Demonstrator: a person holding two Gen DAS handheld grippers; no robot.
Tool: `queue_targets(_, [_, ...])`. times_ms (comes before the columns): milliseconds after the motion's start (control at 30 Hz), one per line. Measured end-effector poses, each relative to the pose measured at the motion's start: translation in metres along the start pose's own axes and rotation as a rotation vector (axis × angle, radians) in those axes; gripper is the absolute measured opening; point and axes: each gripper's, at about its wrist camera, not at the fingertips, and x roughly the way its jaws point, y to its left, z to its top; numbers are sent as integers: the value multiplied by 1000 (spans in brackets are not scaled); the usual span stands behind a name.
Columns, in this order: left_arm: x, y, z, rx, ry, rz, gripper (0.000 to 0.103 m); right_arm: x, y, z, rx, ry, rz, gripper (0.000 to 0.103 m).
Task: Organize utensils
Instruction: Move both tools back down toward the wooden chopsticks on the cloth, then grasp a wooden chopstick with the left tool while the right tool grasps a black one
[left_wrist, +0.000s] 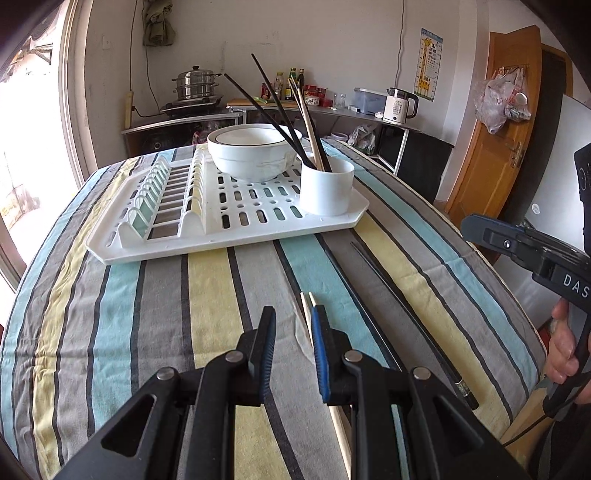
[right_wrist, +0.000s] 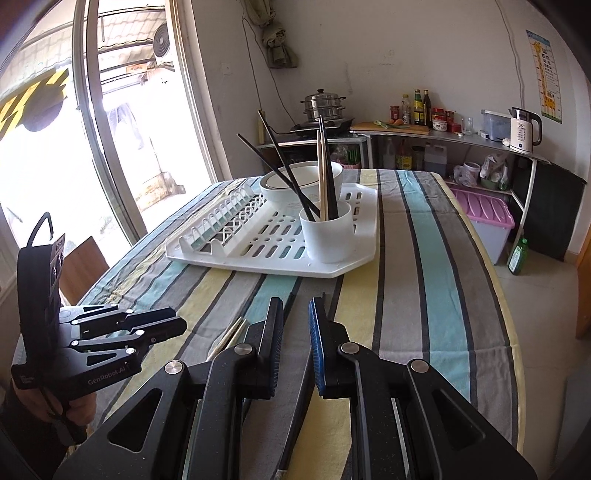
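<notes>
A white dish rack (left_wrist: 229, 218) sat on the striped tablecloth (left_wrist: 147, 314), and served as the landmark. In its near right corner stood a white cup (left_wrist: 327, 190) holding black and wooden chopsticks, with a white bowl (left_wrist: 255, 153) just behind the cup on the rack. In front of the rack, a pair of wooden chopsticks (left_wrist: 307, 306) lay on the cloth, and to their right lay black chopsticks (left_wrist: 406, 314). The left gripper (left_wrist: 293, 328) hovered in front of the rack over the wooden pair, its fingers apart and empty. The right gripper (right_wrist: 295, 321) was also in front of the rack above the black pair, its fingers likewise spread, holding nothing.
</notes>
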Motion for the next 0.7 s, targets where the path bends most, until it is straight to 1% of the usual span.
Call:
queue_targets(367, [25, 0, -7, -6, 77, -11, 21, 30, 2, -7, -13, 80, 13, 15])
queue_targets(567, [33, -1, -9, -2, 103, -11, 21, 47, 7, -6, -15, 121, 37, 15])
queue_targets(700, [37, -2, -9, 2, 118, -14, 22, 62, 11, -6, -18, 162, 48, 15])
